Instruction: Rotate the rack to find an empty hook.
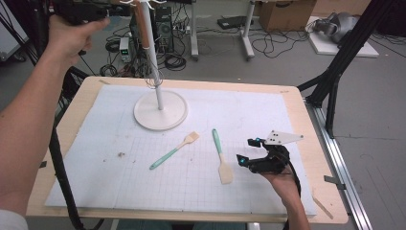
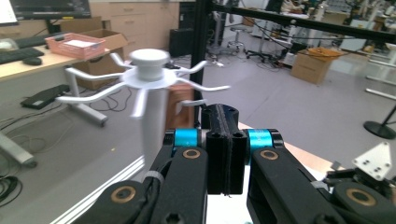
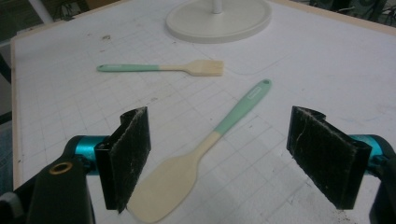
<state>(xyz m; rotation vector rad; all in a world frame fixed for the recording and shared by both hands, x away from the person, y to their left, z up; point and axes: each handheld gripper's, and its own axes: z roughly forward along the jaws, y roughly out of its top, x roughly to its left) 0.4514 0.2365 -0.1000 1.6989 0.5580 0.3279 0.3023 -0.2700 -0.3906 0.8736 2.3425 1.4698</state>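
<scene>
Spatula (image 3: 205, 144), mint handle and pale cream blade, lies flat on the white gridded mat (image 1: 268, 115). In the right gripper view its blade sits low between the two black pads, nearer the left-hand pad (image 3: 128, 156) than the other pad (image 3: 327, 154); handle runs up and away from the fingers toward the stand's round base (image 3: 219, 18). No pad touches it. Right gripper (image 1: 253, 153) jaws stand wide apart, nothing between them but the blade below.

In the high view the spatula (image 1: 221, 158) lies just left of the right gripper's fingertips, blade end toward the person, handle end pointing to the far side of the table (image 1: 86, 96).

Brush (image 3: 163, 68), mint handle with pale bristles, lies farther out beyond the fingers, well apart from both pads, crosswise to the spatula. In the high view it (image 1: 174, 150) sits left of the spatula, not touching it.

Left gripper (image 2: 225, 154): jaws pressed flat together, nothing seen between them. Held high, off the mat, by the left hand (image 1: 72, 33). White stand (image 2: 152, 93) with its ring of hooks rises just beyond and left of the closed fingertips; contact not seen.
</scene>
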